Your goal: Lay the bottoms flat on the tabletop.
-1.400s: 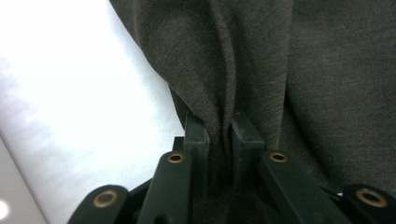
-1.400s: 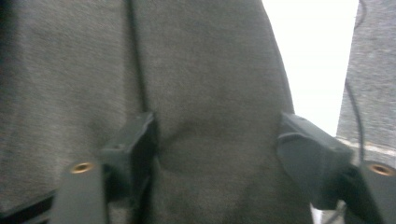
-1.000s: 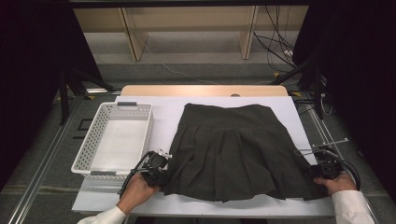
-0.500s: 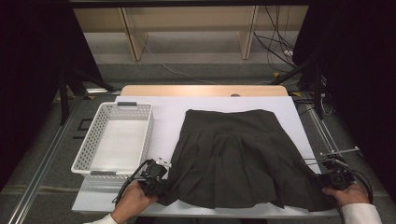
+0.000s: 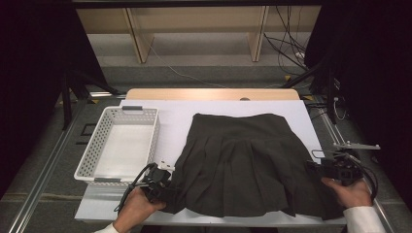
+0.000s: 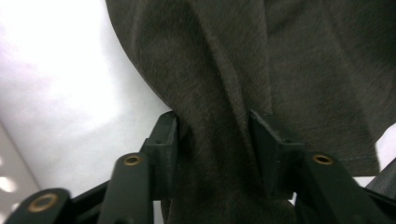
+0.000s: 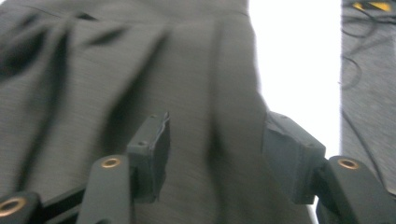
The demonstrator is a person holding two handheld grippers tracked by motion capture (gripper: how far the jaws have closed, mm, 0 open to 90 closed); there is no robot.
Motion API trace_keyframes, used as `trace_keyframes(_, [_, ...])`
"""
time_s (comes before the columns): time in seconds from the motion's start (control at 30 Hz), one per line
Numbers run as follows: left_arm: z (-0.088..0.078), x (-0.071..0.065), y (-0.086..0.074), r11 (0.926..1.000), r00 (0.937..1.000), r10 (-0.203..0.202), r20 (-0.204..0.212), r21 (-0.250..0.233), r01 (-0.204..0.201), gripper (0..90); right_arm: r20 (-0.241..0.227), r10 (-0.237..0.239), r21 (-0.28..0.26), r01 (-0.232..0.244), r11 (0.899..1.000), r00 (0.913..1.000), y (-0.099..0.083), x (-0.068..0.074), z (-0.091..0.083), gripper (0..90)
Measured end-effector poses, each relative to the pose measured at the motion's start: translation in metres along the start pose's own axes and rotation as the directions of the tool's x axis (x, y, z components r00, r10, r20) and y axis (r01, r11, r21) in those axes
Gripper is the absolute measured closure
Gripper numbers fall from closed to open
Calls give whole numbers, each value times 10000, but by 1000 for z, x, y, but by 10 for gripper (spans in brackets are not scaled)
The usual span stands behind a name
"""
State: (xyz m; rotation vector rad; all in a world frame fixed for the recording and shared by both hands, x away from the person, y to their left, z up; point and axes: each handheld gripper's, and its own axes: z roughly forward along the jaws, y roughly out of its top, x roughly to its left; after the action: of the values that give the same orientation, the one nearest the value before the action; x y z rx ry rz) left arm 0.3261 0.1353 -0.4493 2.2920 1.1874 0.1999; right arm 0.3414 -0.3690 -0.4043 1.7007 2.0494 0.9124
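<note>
A dark pleated skirt (image 5: 243, 160) lies spread flat on the white table (image 5: 175, 121), waistband at the far side and hem toward the front edge. My left gripper (image 5: 163, 182) sits at the hem's left corner. Its jaws have just been opening, and in the left gripper view (image 6: 215, 126) a loose fold of the skirt (image 6: 261, 70) still stands between them. My right gripper (image 5: 313, 167) is at the hem's right corner. Its jaws have also just been opening, and in the right gripper view (image 7: 215, 126) they stand apart over the skirt (image 7: 163, 70).
A white perforated basket (image 5: 92, 160) stands on the table left of the skirt, close to my left gripper. A wooden strip (image 5: 209, 93) runs along the table's far edge. Cables hang off the right side (image 5: 291, 53).
The skirt has slid a little toward the front edge and lies flatter. Both hands have drawn back toward the front edge, and the right one has lifted slightly.
</note>
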Motion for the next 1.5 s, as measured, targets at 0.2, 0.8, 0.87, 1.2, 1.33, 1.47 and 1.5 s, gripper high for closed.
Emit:
trace_keyframes(0.2, [-8, -2, 1, 9983, 9998, 193, 35, -547, -191, 619, -854, -953, 156, 969, 9952, 9918, 8, 39, 14, 684])
trace_keyframes(0.8, [10, -11, -2, 9989, 9923, 438, 1159, 132, -456, 752, -387, -2356, 2874, 2366, 9281, 9711, -9, 72, 67, 854])
trace_keyframes(0.87, [10, -14, -3, 9987, 9897, 479, 1352, 113, -499, 732, -476, -2363, 2948, 2397, 9250, 9705, -9, 72, 60, 821])
trace_keyframes(1.2, [0, -21, 1, 9983, 9801, 435, 1938, -465, -351, 602, -801, -1880, 648, 1933, 9790, 9789, 13, 77, 22, 495])
trace_keyframes(1.33, [-12, -15, 6, 9925, 9938, 167, 1098, -1223, -31, 478, -1247, -1668, -258, 1649, 9860, 9781, 29, 89, 24, 389])
trace_keyframes(1.47, [-12, -9, 6, 9915, 9953, -176, 956, -1269, 297, 356, -1276, -1812, -504, 1761, 9831, 9751, 44, 106, 29, 275])
trace_keyframes(1.5, [-11, -9, 6, 9918, 9963, -222, 833, -1234, 324, 331, -1309, -1815, -581, 1752, 9828, 9746, 47, 110, 30, 262])
